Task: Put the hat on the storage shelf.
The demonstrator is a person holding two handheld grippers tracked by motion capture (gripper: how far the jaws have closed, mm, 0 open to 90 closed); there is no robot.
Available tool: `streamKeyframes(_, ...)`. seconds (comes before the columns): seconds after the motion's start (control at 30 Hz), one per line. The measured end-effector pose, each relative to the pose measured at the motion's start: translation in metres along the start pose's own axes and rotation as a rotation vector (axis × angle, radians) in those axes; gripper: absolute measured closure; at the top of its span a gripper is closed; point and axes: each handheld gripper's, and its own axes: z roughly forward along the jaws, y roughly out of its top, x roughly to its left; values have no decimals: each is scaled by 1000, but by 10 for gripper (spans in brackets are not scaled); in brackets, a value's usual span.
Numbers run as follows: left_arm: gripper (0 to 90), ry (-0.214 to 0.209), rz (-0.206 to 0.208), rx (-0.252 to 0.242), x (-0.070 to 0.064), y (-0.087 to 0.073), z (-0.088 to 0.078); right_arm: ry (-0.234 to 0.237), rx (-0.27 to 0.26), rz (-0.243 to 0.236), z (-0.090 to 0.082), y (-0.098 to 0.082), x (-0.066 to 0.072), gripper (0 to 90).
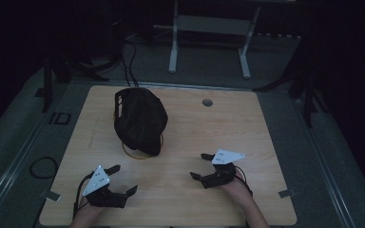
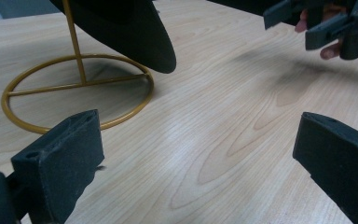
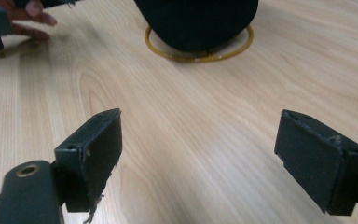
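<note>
While wooden table [image 1: 185,142] lay dim, black cap [image 1: 140,118] sat on gold wire stand [image 2: 77,88], far-left part of table. Left gripper [image 1: 122,179] near of cap, jaws apart, empty. Right gripper [image 1: 200,166] near-right of cap, jaws apart, empty.

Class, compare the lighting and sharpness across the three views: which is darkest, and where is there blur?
High view: dim, surroundings almost black. Left gripper view: brighter, black cap casting a soft shadow inside the gold stand; near jaws soft. Right gripper view: bright, near jaws blurred.
</note>
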Motion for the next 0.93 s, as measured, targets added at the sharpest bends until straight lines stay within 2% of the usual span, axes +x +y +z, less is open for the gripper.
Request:
streamKeyframes(0.3, 21, -1, 1, 6, 0, 0, 1, -22, 24, 7, -14, -18, -2, 149)
streamKeyframes(0.53, 21, 11, 9, 5, -1, 0, 0, -66, 44, 13, -29, -30, -8, 149)
streamKeyframes(0.73, 21, 16, 11, 11, -1, 0, 0, -75, 39, 28, -39, -36, -12, 148)
streamKeyframes(0.93, 21, 15, 9, 13, -1, -1, 1, -83, 33, 31, -40, -37, -15, 149)
